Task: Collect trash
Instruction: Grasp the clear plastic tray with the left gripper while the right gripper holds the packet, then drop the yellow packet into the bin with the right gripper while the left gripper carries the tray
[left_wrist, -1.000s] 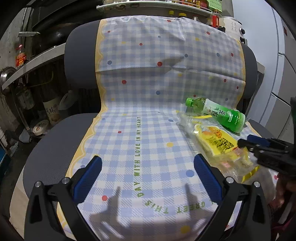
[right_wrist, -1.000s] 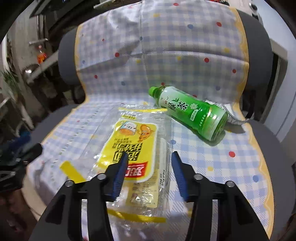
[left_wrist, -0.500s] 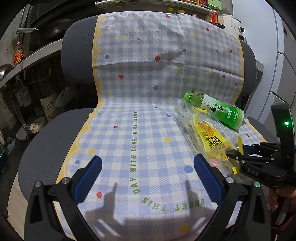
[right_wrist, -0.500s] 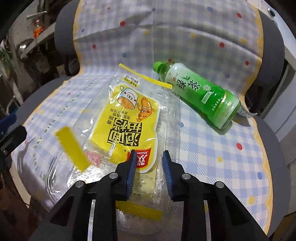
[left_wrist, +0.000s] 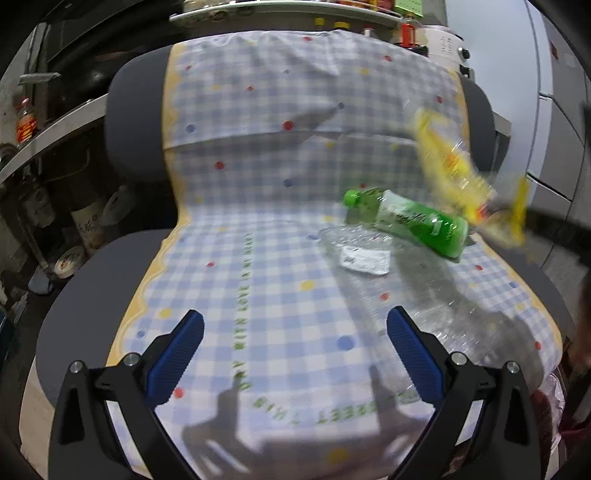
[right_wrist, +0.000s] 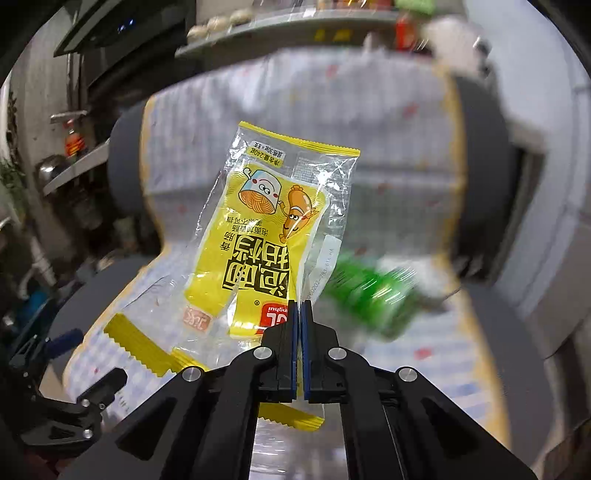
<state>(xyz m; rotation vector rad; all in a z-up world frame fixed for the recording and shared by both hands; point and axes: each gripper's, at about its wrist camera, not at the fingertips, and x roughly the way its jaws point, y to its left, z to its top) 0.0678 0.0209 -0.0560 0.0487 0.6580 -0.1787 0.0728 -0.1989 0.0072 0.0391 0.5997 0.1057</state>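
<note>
- The right gripper has its fingers clenched on the lower edge of the yellow wrapper, which hangs in the air above the chair.
- In the left wrist view the wrapper is a blurred yellow shape up at the right, clear of the seat and in front of the backrest's right edge.
- The left gripper has its 2 blue fingers spread wide with nothing between them, low over the front of the seat.
- A checked cloth with coloured dots covers the seat and backrest.
- A green bottle lies on its side on the cloth at the right, cap pointing left, below the wrapper.
- A clear plastic bag with a white label lies flat just in front of the bottle, touching it or nearly so.
- Left of the chair stand cluttered shelves with bottles and jars; more bottles sit on a shelf behind the backrest.
</note>
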